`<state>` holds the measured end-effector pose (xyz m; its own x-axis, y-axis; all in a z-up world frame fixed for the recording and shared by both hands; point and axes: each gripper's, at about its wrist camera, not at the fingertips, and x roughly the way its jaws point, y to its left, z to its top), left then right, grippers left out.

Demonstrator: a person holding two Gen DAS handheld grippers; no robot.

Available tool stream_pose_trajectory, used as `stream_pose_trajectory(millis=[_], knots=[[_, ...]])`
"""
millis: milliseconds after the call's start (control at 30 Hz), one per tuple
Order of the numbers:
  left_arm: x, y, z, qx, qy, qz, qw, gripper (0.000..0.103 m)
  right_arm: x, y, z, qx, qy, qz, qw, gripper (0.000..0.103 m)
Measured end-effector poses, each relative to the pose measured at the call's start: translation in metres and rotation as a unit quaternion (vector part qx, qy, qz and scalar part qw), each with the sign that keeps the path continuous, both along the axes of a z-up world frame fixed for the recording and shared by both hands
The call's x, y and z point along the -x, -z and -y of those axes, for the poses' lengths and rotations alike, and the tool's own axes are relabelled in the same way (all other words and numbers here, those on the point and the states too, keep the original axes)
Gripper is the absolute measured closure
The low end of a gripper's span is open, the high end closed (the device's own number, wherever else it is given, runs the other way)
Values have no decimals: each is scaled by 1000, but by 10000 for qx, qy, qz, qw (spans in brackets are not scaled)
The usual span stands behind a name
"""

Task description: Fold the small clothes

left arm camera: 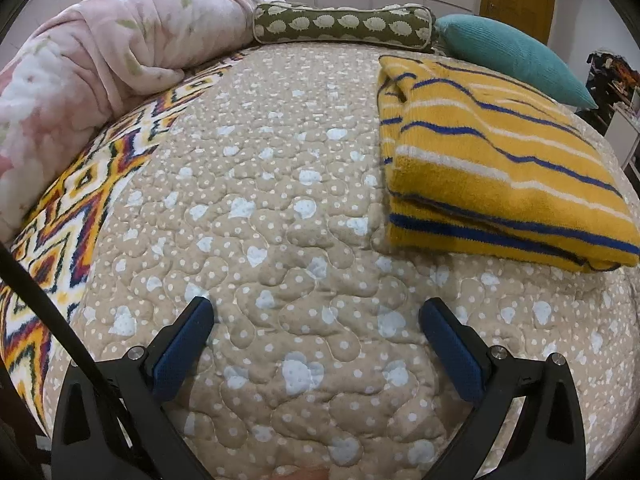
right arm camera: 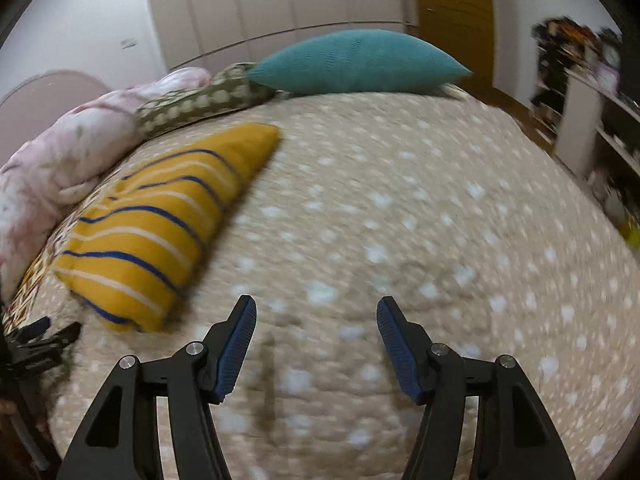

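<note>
A yellow knit garment with blue and white stripes point(left arm camera: 496, 164) lies folded into a thick rectangle on the beige quilted bed cover point(left arm camera: 280, 220). In the left wrist view it is ahead and to the right of my left gripper point(left arm camera: 316, 312), which is open and empty above the quilt. In the right wrist view the folded garment point(right arm camera: 160, 220) lies ahead to the left of my right gripper point(right arm camera: 316, 312), which is open and empty over the quilt point(right arm camera: 400, 220). That view is blurred by motion.
A pink floral blanket point(left arm camera: 88, 80) is bunched at the left. A green hedgehog bolster point(left arm camera: 344, 26) and a teal cushion point(left arm camera: 516, 56) lie at the bed's far edge. A zigzag blanket point(left arm camera: 80, 200) runs along the left. Shelves point(right arm camera: 592, 128) stand at the right.
</note>
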<state>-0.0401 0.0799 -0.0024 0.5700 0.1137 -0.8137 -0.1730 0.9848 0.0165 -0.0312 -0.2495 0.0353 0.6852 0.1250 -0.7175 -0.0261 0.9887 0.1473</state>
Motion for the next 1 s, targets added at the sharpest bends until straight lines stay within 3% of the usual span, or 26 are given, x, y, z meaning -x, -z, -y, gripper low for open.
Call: stream_pose_trajectory(millis=[233, 500, 800, 1000], knots=[[6, -2, 3, -142, -403, 7, 9991, 0, 5, 17, 20, -609, 62, 35, 9981, 29], [15, -7, 4, -93, -733, -20, 9973, 0, 8, 19, 7, -264, 8, 88, 9996, 24], [53, -58, 36, -753, -726, 895, 9905, 0, 8, 20, 5, -153, -16, 80, 9998, 22], [64, -78, 40, -486, -669, 1047, 9911, 0, 6, 22, -3, 126, -51, 38, 9999, 20]])
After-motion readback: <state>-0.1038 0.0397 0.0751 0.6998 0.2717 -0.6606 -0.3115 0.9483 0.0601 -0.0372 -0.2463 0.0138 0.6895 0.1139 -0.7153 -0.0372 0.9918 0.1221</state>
